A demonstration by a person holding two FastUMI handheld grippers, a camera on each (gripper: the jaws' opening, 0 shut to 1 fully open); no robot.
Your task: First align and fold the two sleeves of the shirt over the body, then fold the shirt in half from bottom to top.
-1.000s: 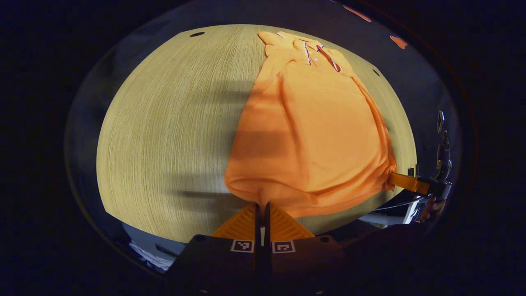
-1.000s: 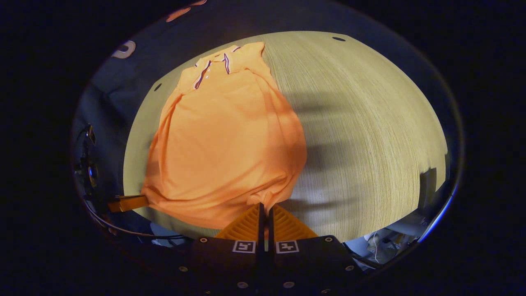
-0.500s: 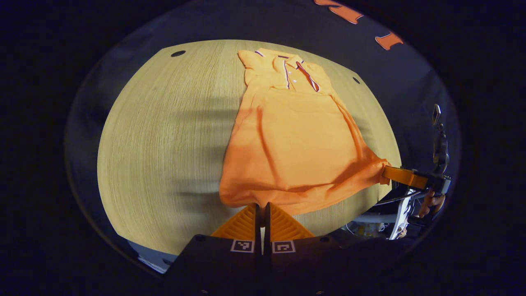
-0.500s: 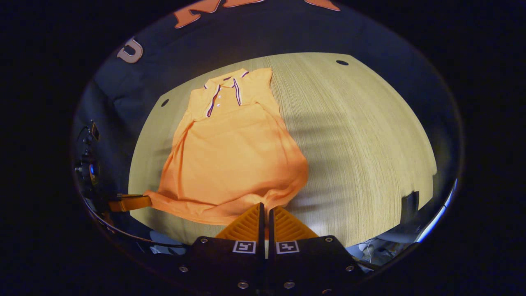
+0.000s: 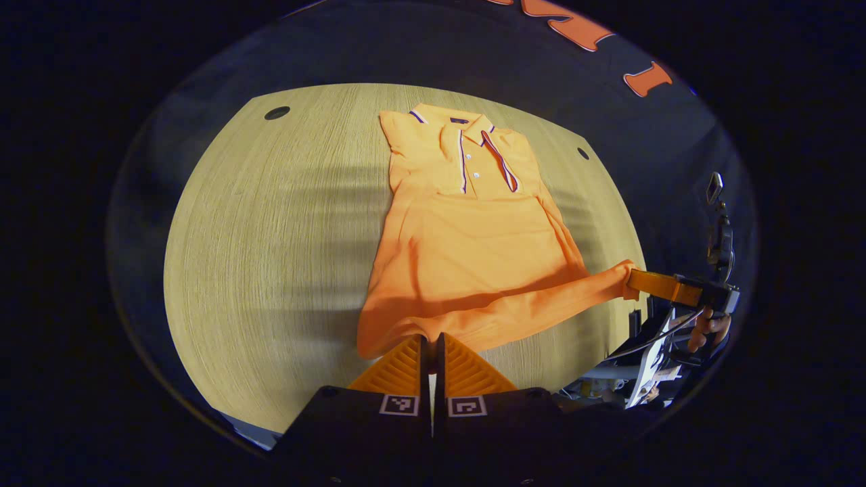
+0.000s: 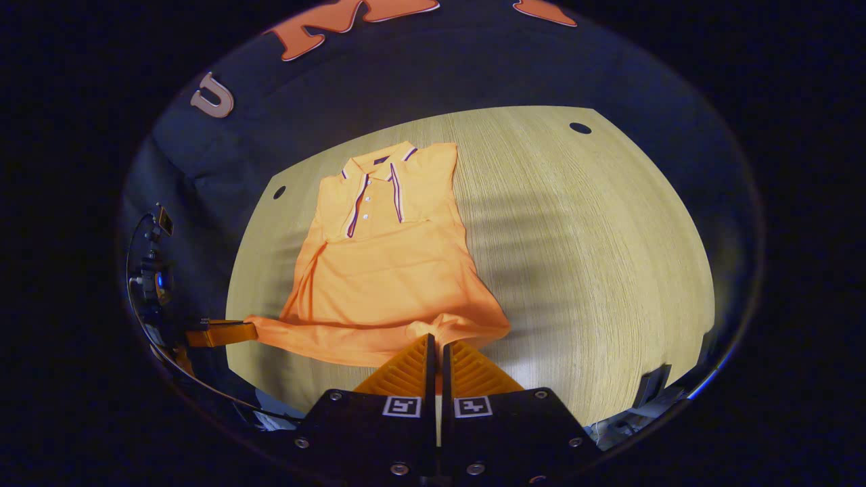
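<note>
Polo shirt (image 5: 467, 264) lies on the surface (image 5: 270, 257); left gripper (image 5: 431, 338) and right gripper (image 6: 435, 338) each pinch a hem corner, lifted.

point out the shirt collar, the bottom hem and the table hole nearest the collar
shirt collar (image 5: 473, 132), left gripper view, on the striped placket under the collar
bottom hem (image 6: 352, 338), right gripper view, on the lifted edge between the grippers
table hole (image 5: 583, 153), left gripper view, on the dark hole right of the collar

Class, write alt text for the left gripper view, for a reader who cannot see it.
The left gripper, fingers shut, pinches the near hem of an orange polo shirt lying collar-away on a pale wooden table. At the right, the right gripper pinches the hem's other corner, lifting it.
</note>
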